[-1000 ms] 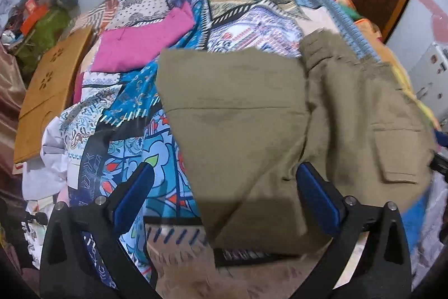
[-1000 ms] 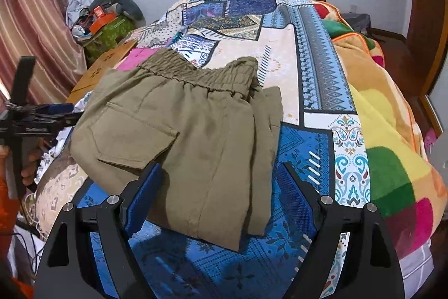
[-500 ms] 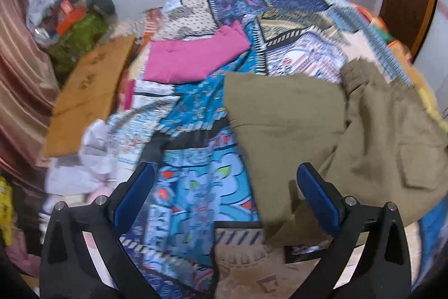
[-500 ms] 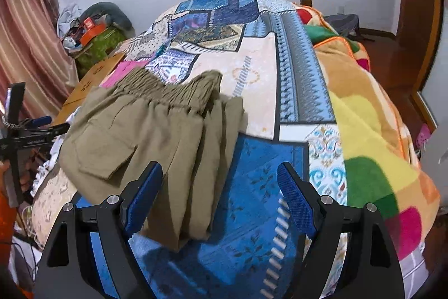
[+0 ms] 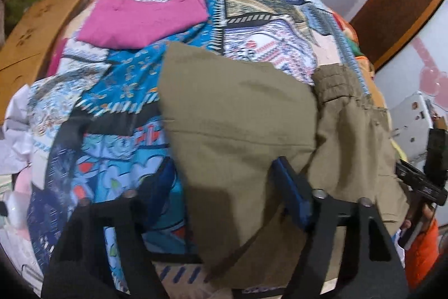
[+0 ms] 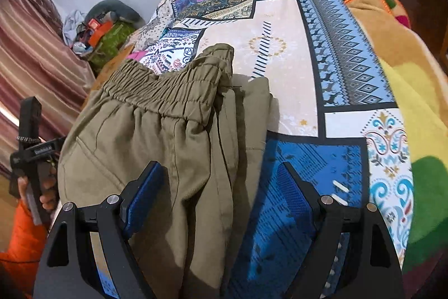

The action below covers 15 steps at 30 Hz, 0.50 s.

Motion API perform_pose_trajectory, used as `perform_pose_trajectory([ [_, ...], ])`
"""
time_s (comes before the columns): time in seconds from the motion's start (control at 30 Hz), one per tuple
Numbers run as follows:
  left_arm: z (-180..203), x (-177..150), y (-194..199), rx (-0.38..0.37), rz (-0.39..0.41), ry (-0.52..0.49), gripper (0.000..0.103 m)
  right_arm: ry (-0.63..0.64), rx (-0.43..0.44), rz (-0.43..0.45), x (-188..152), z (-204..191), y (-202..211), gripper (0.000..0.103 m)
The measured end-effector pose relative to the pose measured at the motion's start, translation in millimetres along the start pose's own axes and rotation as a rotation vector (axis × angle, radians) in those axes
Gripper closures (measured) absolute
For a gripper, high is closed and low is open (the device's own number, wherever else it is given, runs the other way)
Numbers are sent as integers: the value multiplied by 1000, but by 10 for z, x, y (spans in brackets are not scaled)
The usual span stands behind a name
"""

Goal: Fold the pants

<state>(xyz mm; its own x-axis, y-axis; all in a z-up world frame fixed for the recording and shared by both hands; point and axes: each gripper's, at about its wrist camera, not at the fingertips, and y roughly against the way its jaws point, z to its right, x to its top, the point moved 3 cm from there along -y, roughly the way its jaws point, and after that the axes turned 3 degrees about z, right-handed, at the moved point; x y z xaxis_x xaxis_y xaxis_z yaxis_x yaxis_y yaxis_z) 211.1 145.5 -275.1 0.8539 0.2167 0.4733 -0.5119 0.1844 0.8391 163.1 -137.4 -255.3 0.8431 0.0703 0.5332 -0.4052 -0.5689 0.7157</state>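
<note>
Olive pants (image 5: 240, 131) lie partly folded on a bed under a patchwork bedspread (image 5: 117, 91), one folded panel laid over the rest.

Left tool (image 5: 224, 187): angled steeply down over the near edge of the pants. Jaws closing. The folded panel's lower edge sits between the two blue pads (image 5: 291, 198); the picture is blurred here, and I can't see the pads pressing on the cloth. Reads as not yet gripping. Beyond the tool, past the pants, a pink garment (image 5: 140, 21) lies flat on the bedspread. To the tool's left, a tan cardboard sheet (image 5: 30, 38) leans at the bed's side. To its right, the pants' elastic waistband (image 5: 336, 86) bunches up, and further right the other tool's black frame shows at the picture's edge, with an orange sleeve (image 5: 422, 245) below it.

Right tool (image 6: 215, 192): jaws spread wide, nothing clamped. Its left pad (image 6: 142, 198) hovers over the pants' fabric; its right pad (image 6: 296, 195) stands over the blue patch of the bedspread (image 6: 313, 159), off the cloth. The long folded side edge of the pants (image 6: 179, 147) runs between the pads. Ahead of the tool, the gathered waistband (image 6: 168, 91) ruffles upward. To the tool's left, a hand (image 6: 47, 192) grips the left tool's black handle, with an orange sleeve (image 6: 19, 240) below. To the right, a multicoloured blanket (image 6: 414, 131) drapes off the bed's side.
</note>
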Motion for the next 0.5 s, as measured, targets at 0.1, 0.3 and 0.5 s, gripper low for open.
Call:
perform_pose_trajectory([
  [0.1,46,42,-22,-28,3,-11,51,11,34,-6,15,-50,-15,36],
  [0.3,136,139,-6,24,35,-21,73,-4,57,9,55,-64,-22,65],
  [0.5,272,206,67,153,97,-84,95,95,-1,35,159,-223,11,85],
])
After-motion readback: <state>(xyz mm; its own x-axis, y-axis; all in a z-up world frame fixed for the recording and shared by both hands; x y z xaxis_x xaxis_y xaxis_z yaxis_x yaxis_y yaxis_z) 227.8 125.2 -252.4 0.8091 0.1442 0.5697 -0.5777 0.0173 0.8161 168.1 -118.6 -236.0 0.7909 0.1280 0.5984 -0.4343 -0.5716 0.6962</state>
